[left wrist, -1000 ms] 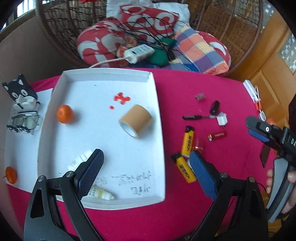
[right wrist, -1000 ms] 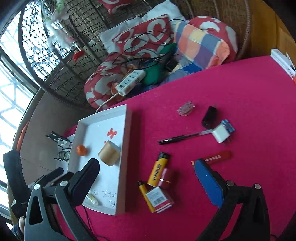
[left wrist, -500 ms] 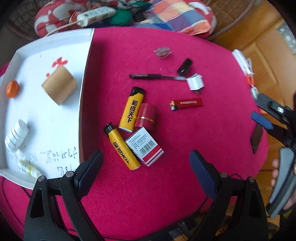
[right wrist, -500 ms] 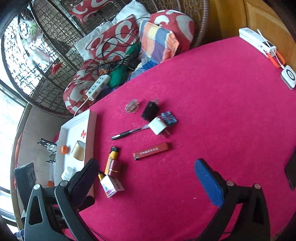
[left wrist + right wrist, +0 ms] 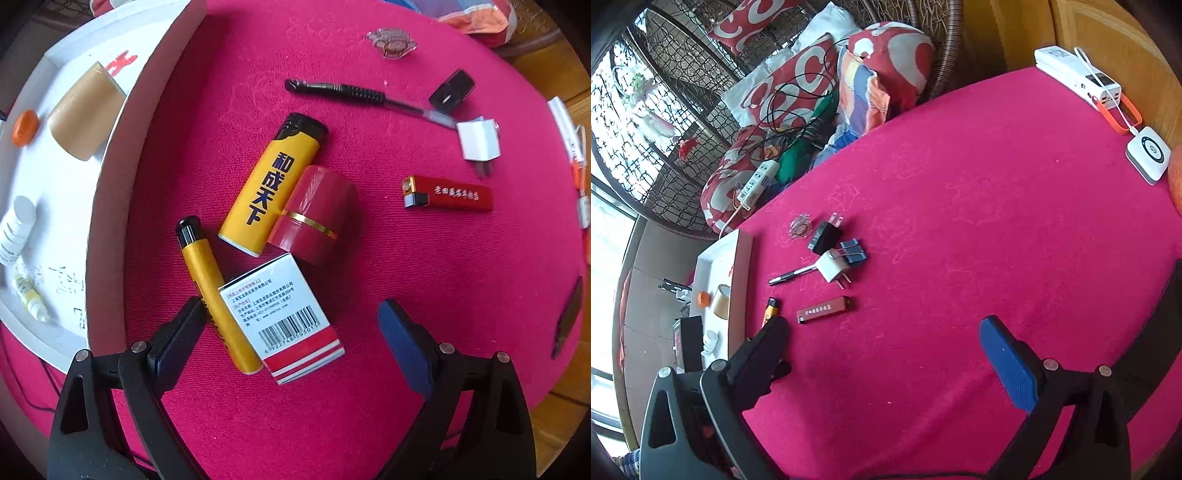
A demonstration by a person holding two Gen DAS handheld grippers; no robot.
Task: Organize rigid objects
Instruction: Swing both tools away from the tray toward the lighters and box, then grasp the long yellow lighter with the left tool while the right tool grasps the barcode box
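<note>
Left gripper [image 5: 291,325] agape, straddling slim yellow lighter [image 5: 216,299] and barcode box [image 5: 282,317]; lighter's long axis running forward. Right gripper [image 5: 882,343] agape, well apart.

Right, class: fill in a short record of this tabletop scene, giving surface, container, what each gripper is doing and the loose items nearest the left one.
surface: round table with a magenta cloth
container: white rectangular tray
left gripper: open, straddling a white barcoded box with red stripes and a slim yellow lighter
right gripper: open, over bare cloth
nearby: large yellow lighter, red cylinder with a gold band
</note>
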